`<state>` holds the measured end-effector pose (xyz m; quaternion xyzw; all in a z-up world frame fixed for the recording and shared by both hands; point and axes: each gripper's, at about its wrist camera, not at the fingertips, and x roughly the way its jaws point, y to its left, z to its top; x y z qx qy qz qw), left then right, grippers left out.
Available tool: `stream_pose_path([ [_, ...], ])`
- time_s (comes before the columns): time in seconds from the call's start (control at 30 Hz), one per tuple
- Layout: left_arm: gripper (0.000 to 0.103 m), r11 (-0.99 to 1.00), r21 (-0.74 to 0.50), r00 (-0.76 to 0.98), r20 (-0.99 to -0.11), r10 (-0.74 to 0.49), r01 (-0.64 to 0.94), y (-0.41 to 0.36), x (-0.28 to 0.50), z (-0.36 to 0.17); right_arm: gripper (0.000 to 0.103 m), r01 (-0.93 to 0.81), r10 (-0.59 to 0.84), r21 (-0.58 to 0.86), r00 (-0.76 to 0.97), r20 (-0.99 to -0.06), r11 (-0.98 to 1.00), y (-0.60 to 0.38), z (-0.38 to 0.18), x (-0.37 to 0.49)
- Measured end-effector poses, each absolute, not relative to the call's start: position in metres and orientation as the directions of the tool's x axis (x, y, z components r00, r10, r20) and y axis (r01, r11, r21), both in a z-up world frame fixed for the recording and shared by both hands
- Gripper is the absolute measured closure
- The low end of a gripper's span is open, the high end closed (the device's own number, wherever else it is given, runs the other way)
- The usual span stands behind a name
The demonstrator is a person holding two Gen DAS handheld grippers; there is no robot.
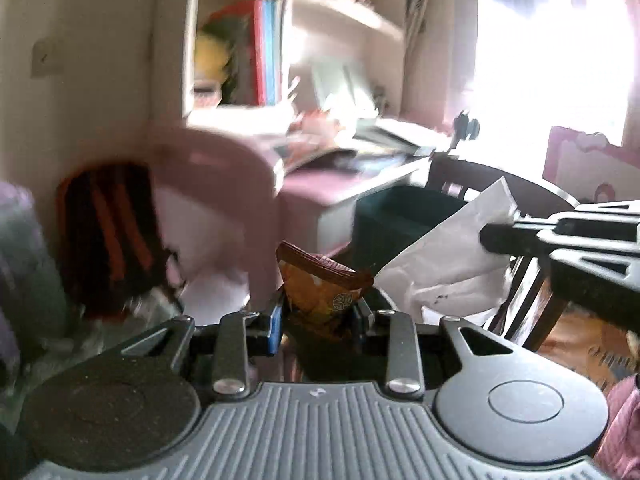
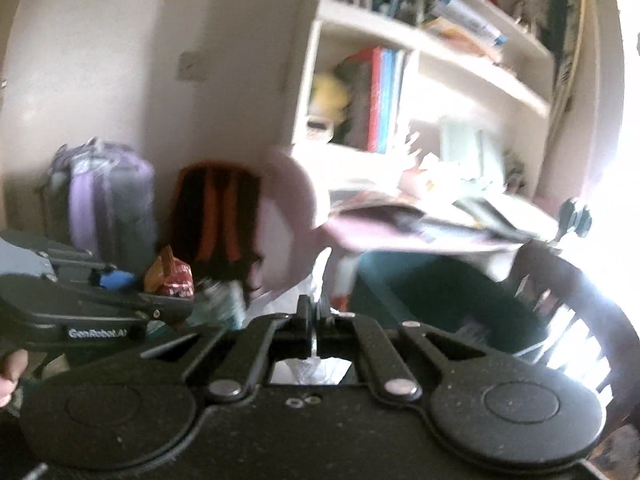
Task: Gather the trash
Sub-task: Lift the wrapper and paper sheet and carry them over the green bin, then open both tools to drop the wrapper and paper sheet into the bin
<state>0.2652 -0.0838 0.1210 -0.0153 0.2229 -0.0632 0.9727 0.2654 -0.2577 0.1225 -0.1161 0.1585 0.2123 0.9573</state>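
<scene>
Left wrist view shows the left gripper (image 1: 320,316) pinching an orange snack wrapper (image 1: 324,288), while the right gripper (image 1: 486,236) is clamped on a white paper sheet (image 1: 448,264). Both grips look shallow, so a quick swing could shake either piece loose.
</scene>
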Motion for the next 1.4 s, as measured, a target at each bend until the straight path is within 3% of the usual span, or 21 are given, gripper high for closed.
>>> stream_pose_path([
  [0.17, 0.071, 0.987, 0.010, 0.917, -0.372, -0.146, 0.161, -0.124, 0.298, 0.161, 0.102, -0.382, 0.320, -0.160, 0.894, -0.314, 0.910, -0.287, 0.150, 0.292],
  [0.3, 0.071, 0.983, 0.023, 0.912, -0.376, -0.162, 0.184, -0.150, 0.332, 0.176, 0.102, -0.338, 0.280, -0.141, 0.905, -0.321, 0.931, -0.310, 0.162, 0.313],
  [0.7, 0.071, 0.969, 0.088, 0.869, -0.467, -0.164, 0.230, -0.211, 0.424, 0.160, 0.102, -0.328, 0.244, -0.109, 0.853, -0.462, 0.938, -0.344, 0.168, 0.387],
  [1.03, 0.071, 0.957, 0.115, 0.798, -0.583, -0.152, 0.266, -0.237, 0.474, 0.120, 0.101, -0.310, 0.228, -0.052, 0.791, -0.567, 0.949, -0.369, 0.126, 0.435],
  [1.4, 0.069, 0.953, 0.044, 0.715, -0.672, -0.194, 0.299, -0.245, 0.491, 0.095, 0.083, -0.302, 0.224, -0.024, 0.756, -0.615, 0.953, -0.384, 0.101, 0.444],
])
